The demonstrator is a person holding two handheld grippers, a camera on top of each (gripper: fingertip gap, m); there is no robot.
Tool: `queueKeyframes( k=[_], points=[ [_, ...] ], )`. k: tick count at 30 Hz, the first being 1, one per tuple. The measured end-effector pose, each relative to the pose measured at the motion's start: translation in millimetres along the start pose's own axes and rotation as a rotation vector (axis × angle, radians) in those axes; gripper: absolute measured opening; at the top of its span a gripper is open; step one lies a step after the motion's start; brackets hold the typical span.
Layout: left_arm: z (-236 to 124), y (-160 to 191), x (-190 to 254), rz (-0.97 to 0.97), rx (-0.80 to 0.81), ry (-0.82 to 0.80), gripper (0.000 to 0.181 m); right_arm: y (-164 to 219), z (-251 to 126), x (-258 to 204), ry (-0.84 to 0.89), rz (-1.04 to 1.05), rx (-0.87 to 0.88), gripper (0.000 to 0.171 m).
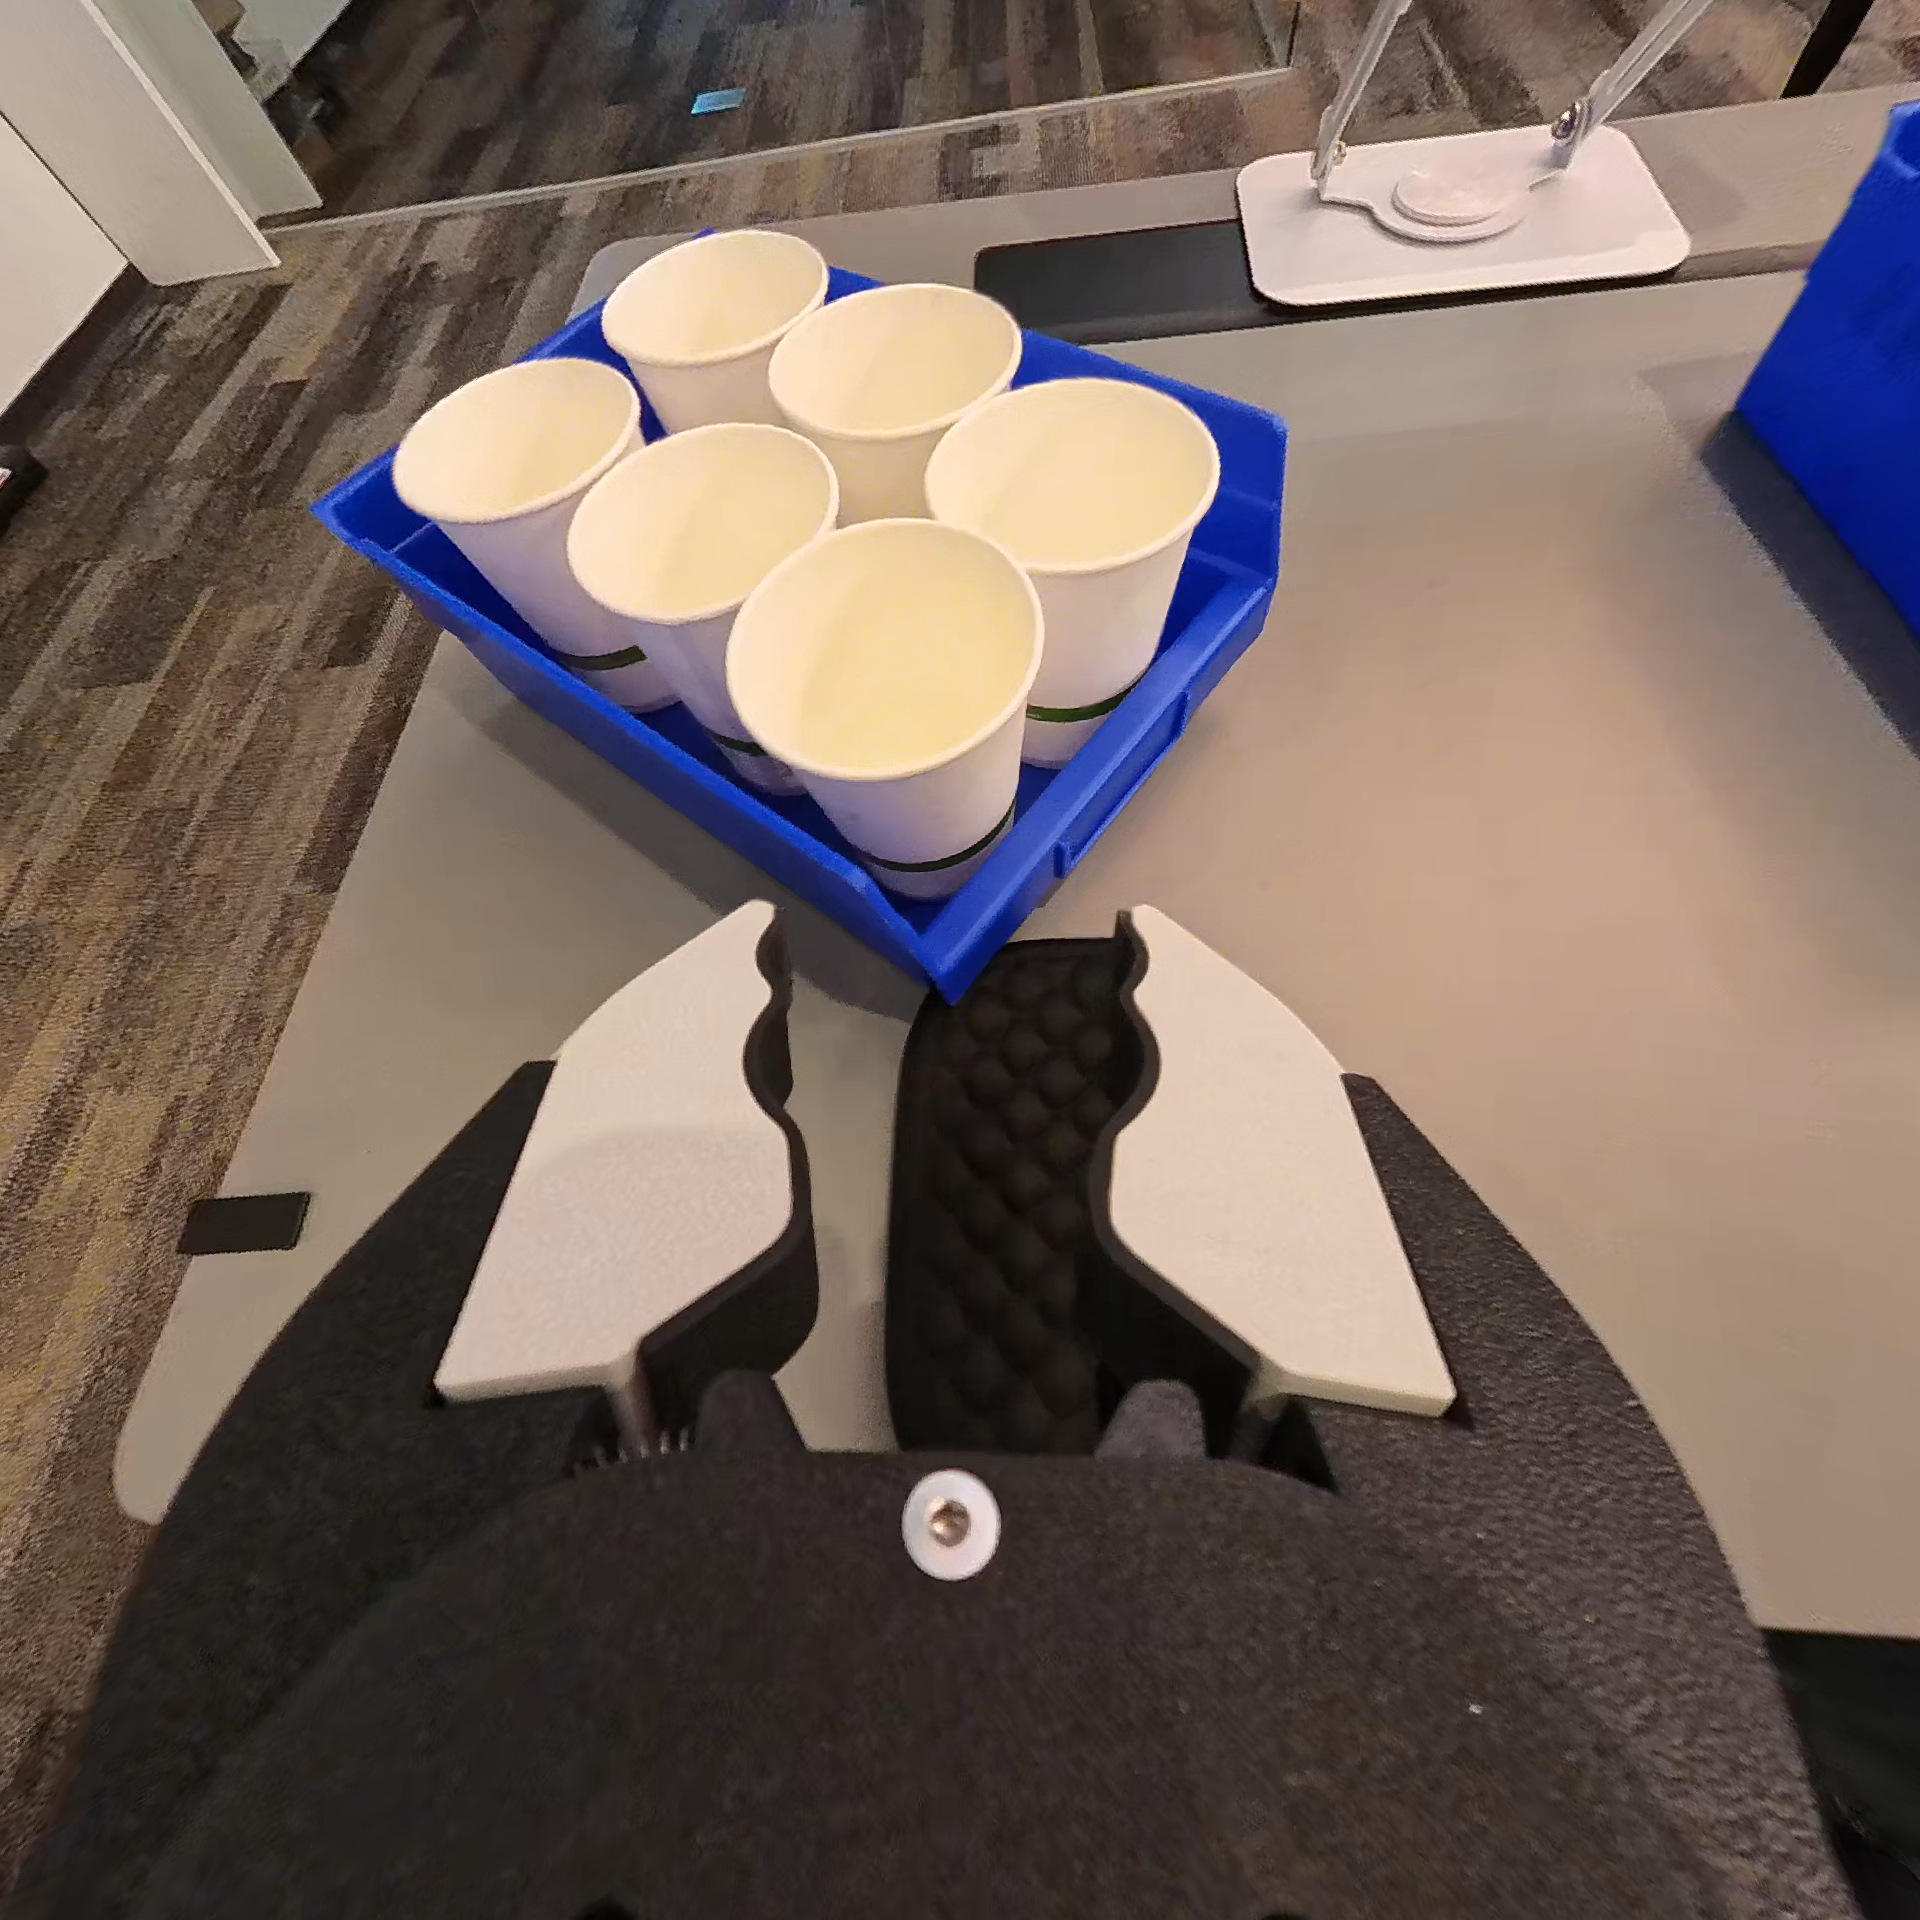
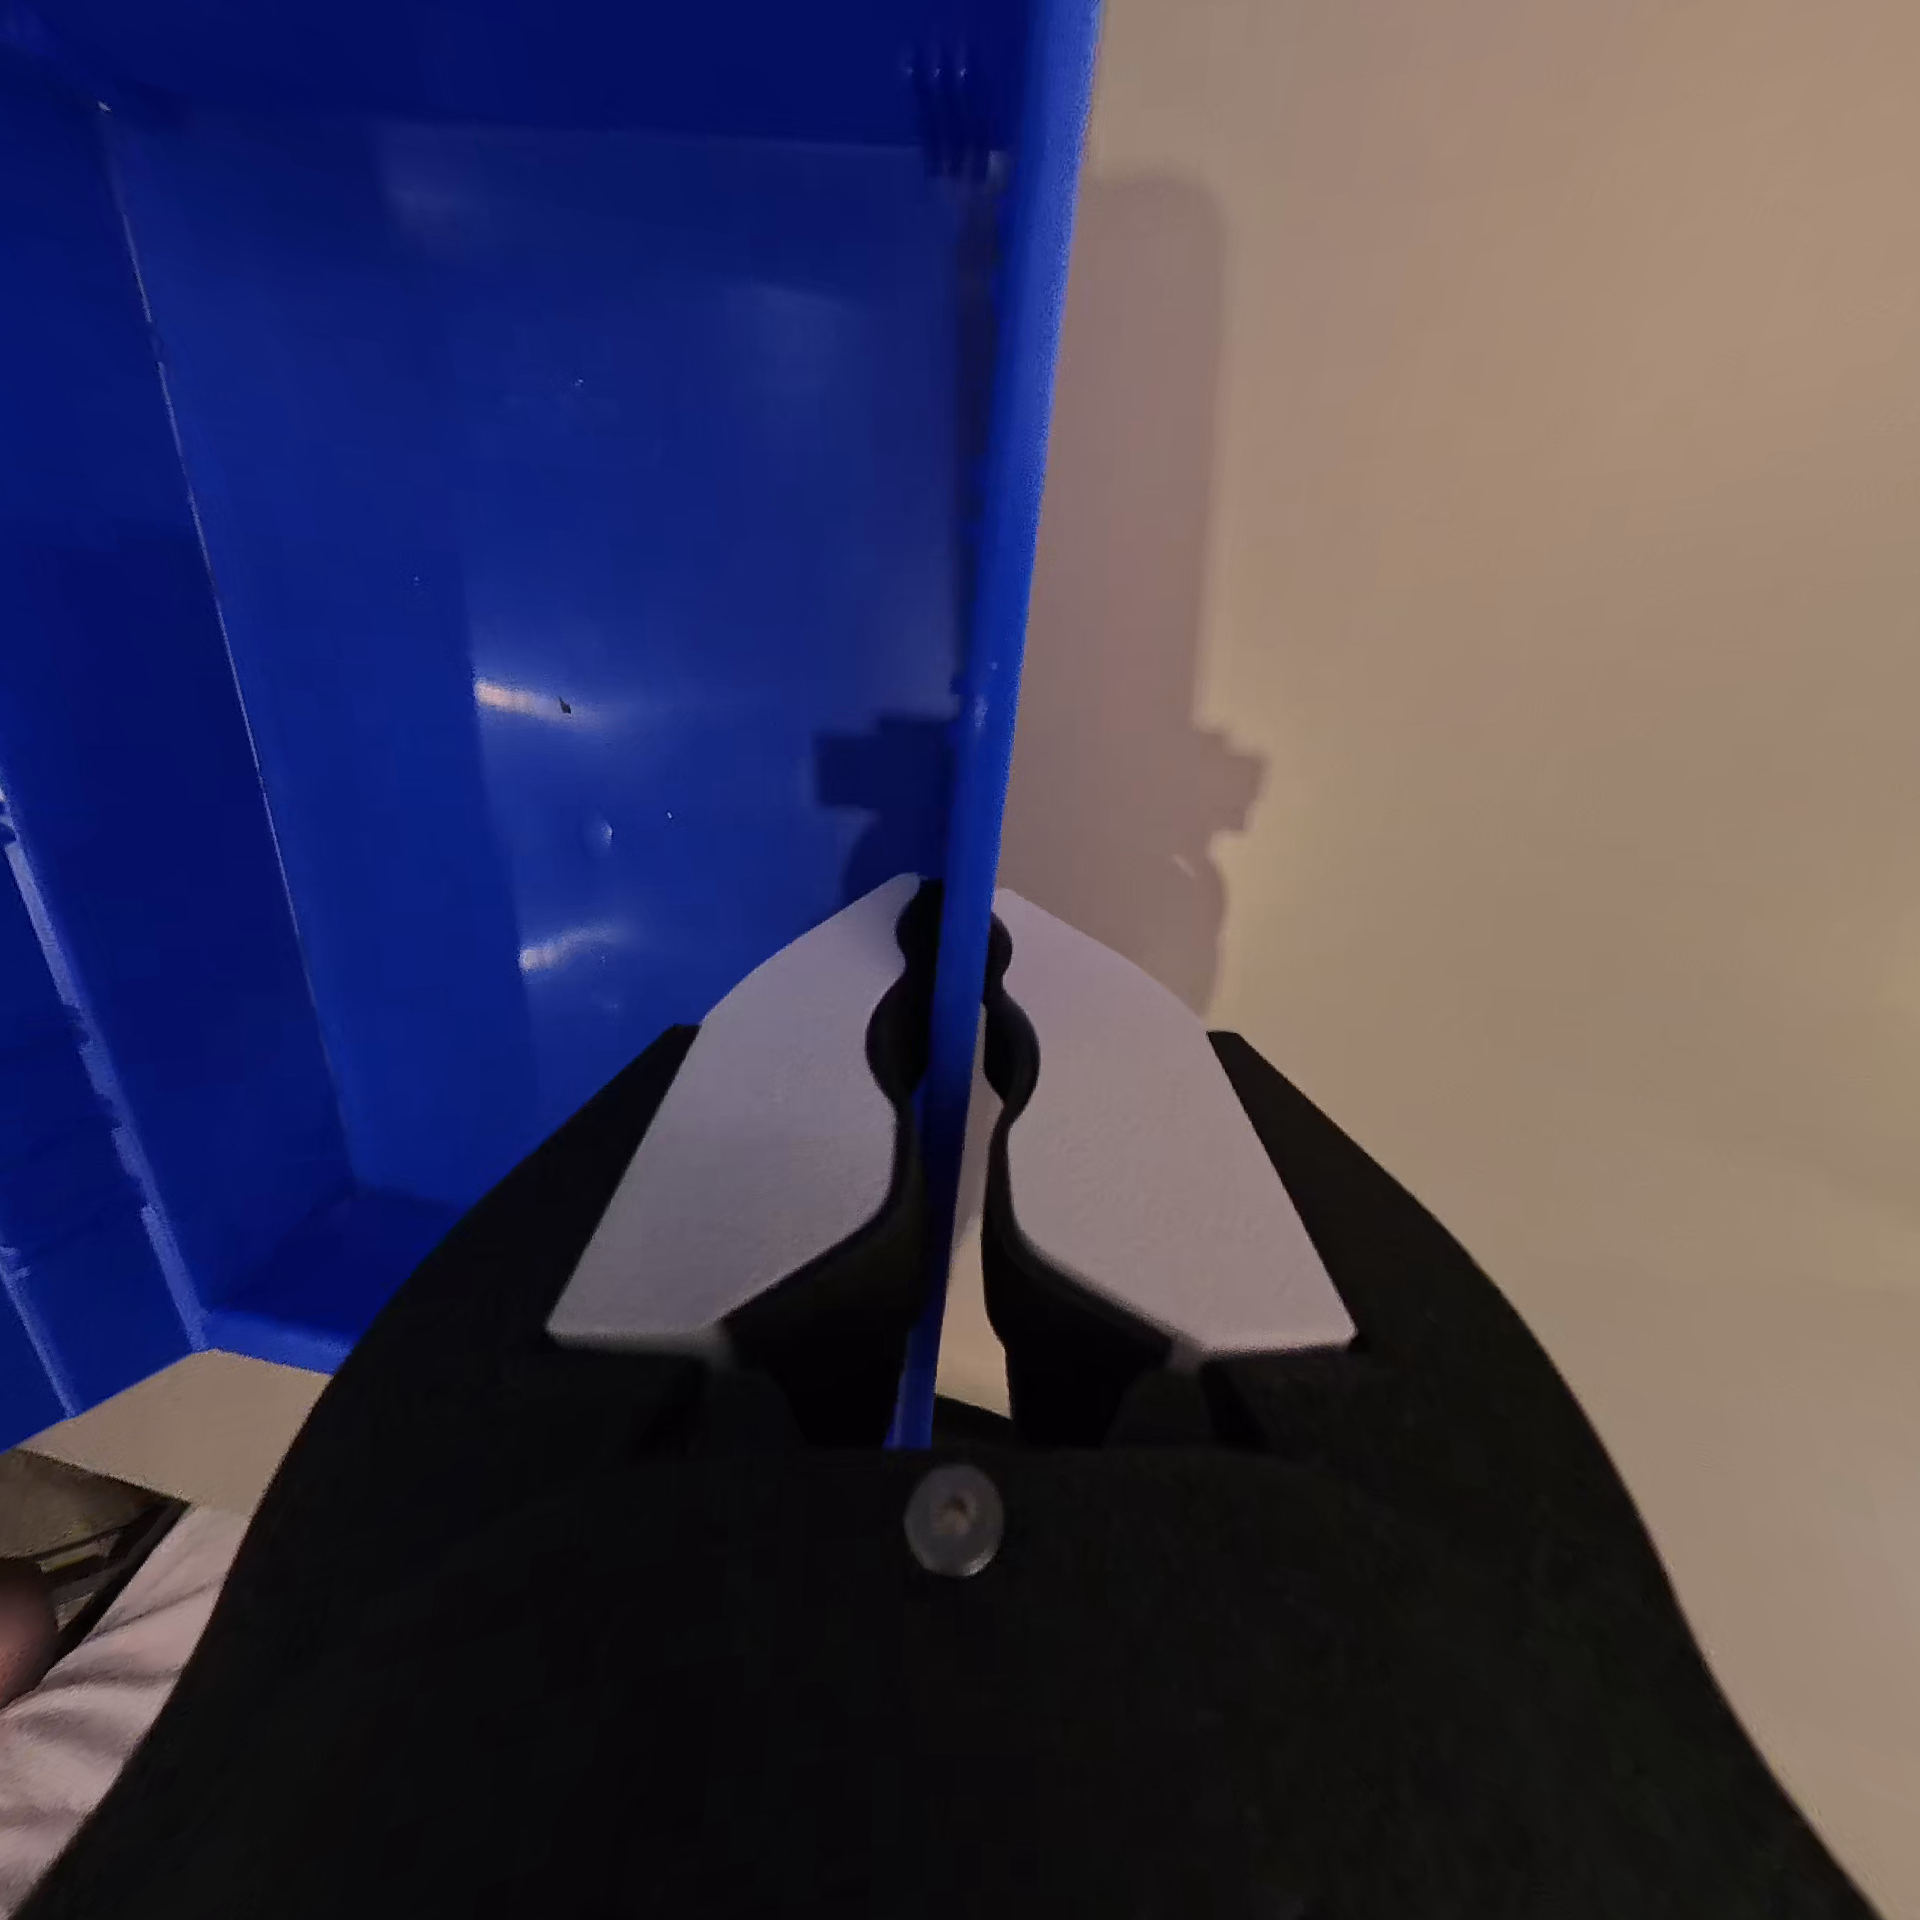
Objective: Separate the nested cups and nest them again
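The right gripper (image 2: 951,914) is pinching the thin side wall of an empty blue bin (image 2: 520,520). The left gripper (image 1: 951,925) is hovering wide open, holding nothing, just before a blue tray (image 1: 1143,727) on the grey table (image 1: 1455,831), where six white paper cups (image 1: 883,665) are standing upright, separated.

six white paper cups (image 1: 883,665), upright, un-nested

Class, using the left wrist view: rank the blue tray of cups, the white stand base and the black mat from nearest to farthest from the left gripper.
From the left gripper:
1. Blue tray of cups, just ahead, its corner by the fingertips.
2. Black mat, beyond the tray, at the table's far edge.
3. White stand base, far right, lying partly on the mat.
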State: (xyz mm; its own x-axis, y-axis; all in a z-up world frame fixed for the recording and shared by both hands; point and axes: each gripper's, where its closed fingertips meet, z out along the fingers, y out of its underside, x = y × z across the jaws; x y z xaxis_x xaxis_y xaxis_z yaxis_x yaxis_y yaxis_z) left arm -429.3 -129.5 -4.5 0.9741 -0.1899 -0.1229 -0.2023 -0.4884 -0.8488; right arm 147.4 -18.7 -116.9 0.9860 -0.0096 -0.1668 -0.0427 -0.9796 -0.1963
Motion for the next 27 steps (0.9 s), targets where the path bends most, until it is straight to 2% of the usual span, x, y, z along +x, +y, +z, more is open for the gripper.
queueKeyframes(
  k=[14,27],
  points=[
    [11.2,-11.2,34.3,0.055,-0.023,-0.042,0.059,27.9,-20.6,99.5,0.014,0.09,0.013,0.006],
    [13.4,-17.2,48.1,0.065,-0.015,-0.033,0.059,52.3,-32.6,148.9,0.03,0.138,0.025,0.006]
  ],
)
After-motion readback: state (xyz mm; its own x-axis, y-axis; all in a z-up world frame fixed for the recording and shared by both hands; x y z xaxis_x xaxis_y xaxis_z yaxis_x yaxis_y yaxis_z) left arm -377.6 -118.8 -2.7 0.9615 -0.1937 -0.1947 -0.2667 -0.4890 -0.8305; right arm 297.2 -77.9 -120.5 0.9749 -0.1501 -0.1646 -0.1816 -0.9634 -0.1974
